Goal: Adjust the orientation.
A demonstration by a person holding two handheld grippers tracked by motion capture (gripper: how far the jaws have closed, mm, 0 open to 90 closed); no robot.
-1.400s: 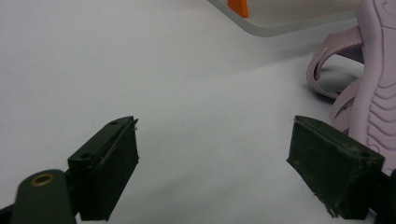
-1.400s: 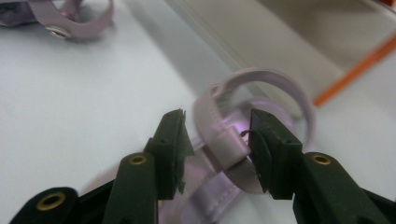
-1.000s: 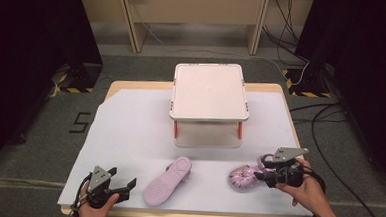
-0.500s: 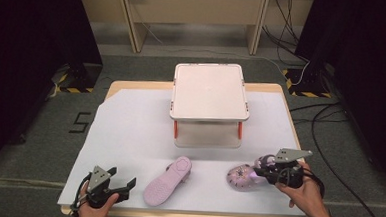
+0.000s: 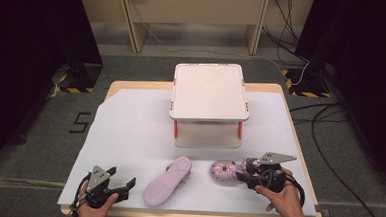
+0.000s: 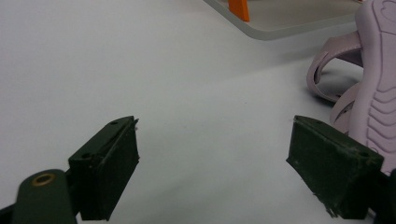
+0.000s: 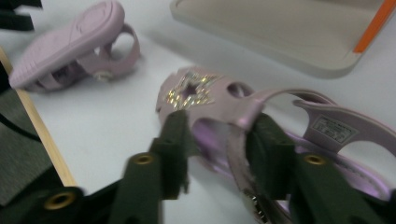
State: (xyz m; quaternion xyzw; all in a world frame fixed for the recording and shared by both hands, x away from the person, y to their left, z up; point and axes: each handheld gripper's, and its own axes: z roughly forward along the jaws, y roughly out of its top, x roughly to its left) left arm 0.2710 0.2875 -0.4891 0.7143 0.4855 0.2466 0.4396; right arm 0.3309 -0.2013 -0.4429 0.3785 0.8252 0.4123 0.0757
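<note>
Even overhead light; right claw view blurred, prob. motion.

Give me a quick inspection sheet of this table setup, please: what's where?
Surface: table under a white sheet.
Job's things: two pink sandals; one lies sole up, the other upright with a glittery star.
Clutter: lidded box at mid-table.
Grippers: left gripper open over bare sheet; right gripper pinching the star sandal's strap.
Cables: black cables on the floor at right.
Surroundings: grey floor, wooden frame behind, dark screens at both sides.
</note>
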